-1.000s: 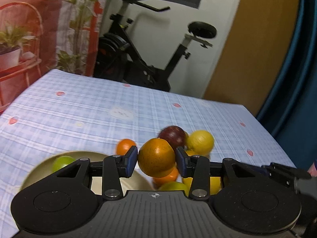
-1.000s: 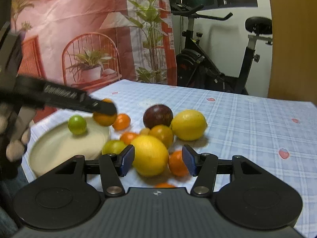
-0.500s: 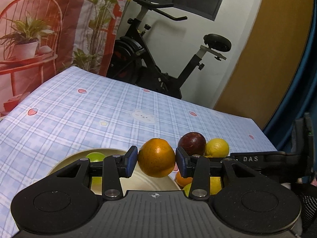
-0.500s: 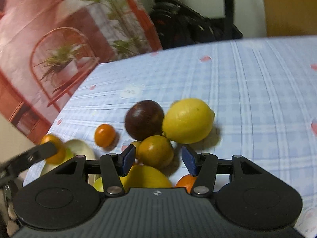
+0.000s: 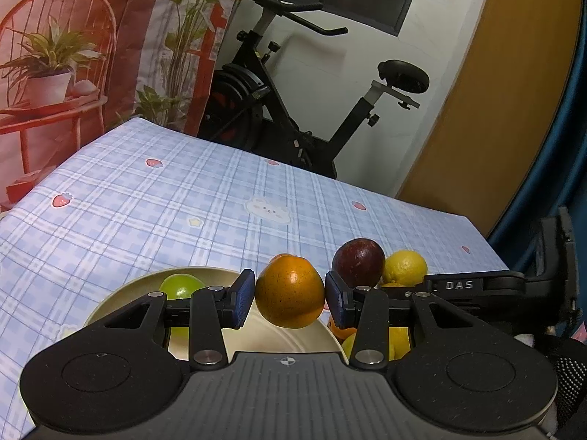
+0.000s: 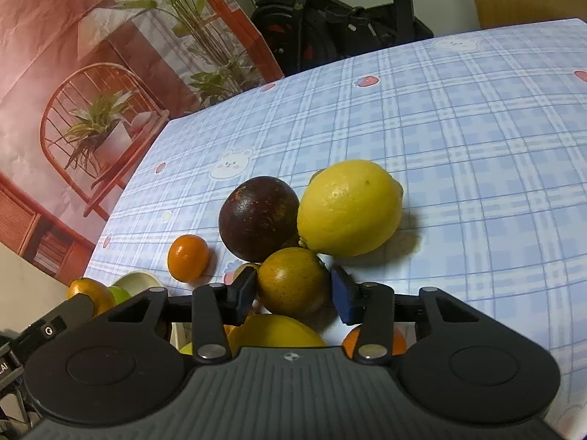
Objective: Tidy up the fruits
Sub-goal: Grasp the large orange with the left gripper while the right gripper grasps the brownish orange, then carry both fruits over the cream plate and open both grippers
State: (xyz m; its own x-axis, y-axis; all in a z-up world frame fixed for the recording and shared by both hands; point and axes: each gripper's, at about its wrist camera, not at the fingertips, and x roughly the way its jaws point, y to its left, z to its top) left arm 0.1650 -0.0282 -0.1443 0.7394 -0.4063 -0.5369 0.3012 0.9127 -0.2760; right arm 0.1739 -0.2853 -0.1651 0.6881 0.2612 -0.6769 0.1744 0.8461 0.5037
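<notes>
The left hand-held gripper (image 5: 290,299) clamps an orange (image 5: 289,296) between both pads, held above the cream plate (image 5: 121,295), where a green lime (image 5: 179,286) lies at the plate's 11 o'clock. The right hand-held gripper (image 6: 293,293) has just been closing around a brownish-orange fruit (image 6: 291,280) in the pile on the blue checked surface (image 6: 477,139); its left pad touches the fruit, while contact at the right pad cannot be made out. A dark purple fruit (image 6: 258,216) sits at 11 o'clock from it, a lemon (image 6: 348,207) at 1 o'clock, and a small tangerine (image 6: 188,257) at 9 o'clock.
</notes>
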